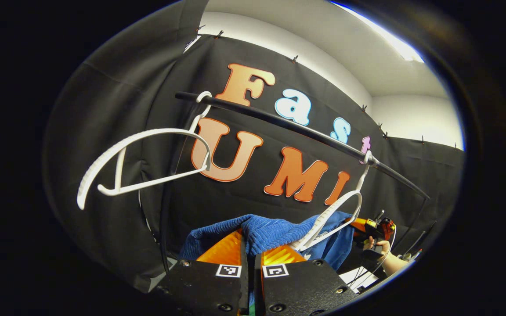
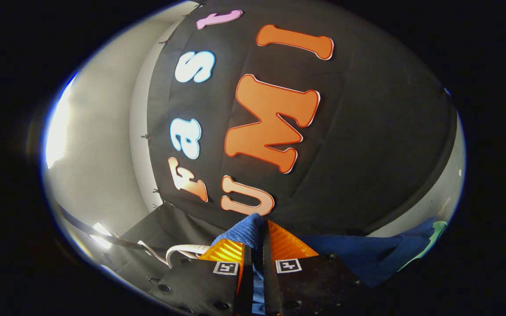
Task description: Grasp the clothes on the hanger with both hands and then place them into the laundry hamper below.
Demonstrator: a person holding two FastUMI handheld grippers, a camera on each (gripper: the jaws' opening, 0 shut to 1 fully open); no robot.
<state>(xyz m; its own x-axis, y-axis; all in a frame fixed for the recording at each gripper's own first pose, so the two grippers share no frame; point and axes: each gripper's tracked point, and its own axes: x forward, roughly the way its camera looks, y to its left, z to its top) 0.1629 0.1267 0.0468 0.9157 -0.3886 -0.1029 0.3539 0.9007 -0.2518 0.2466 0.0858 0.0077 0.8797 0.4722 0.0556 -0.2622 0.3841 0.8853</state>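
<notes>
Your left hand-held gripper and right hand-held gripper each pinch the blue knitted garment beside a white hanger

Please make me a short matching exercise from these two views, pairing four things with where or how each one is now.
Things
1. blue garment
2. bare white hanger
3. black rail
4. second white hanger

States
A. carries both hangers' hooks
B. hangs with nothing on it
C. pinched by the left hand-held gripper and the right hand-held gripper
D. lies against the blue fabric

Pairs: 1-C, 2-B, 3-A, 4-D
</notes>
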